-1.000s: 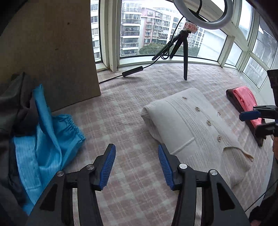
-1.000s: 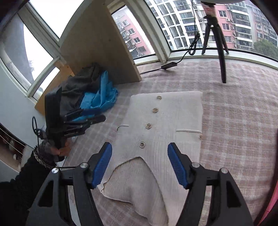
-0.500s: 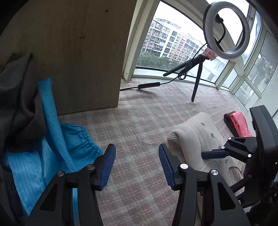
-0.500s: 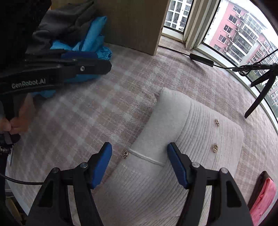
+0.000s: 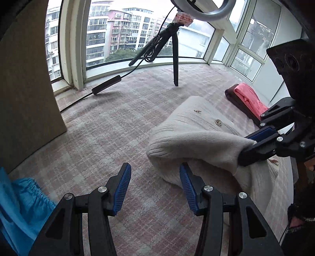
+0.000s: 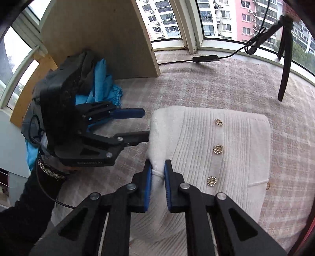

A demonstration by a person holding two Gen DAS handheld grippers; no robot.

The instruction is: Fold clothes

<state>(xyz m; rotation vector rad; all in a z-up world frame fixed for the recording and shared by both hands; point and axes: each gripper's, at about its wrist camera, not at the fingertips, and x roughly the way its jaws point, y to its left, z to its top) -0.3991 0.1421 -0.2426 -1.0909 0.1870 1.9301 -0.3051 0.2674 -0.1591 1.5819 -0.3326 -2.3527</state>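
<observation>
My right hand-held gripper (image 6: pixel 158 173) is clamped on the half-folded cream cardigan's (image 6: pixel 226 137) edge, my left hand-held gripper (image 5: pixel 155 182) spread just beside it; blue garment (image 5: pixel 21 198) untouched.

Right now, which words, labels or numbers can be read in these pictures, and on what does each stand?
Left gripper, side of its body: a faint line of lettering, too blurred to read.
Red and white tag on the tripod: print too small to read.
Cream cardigan: no text visible.
</observation>
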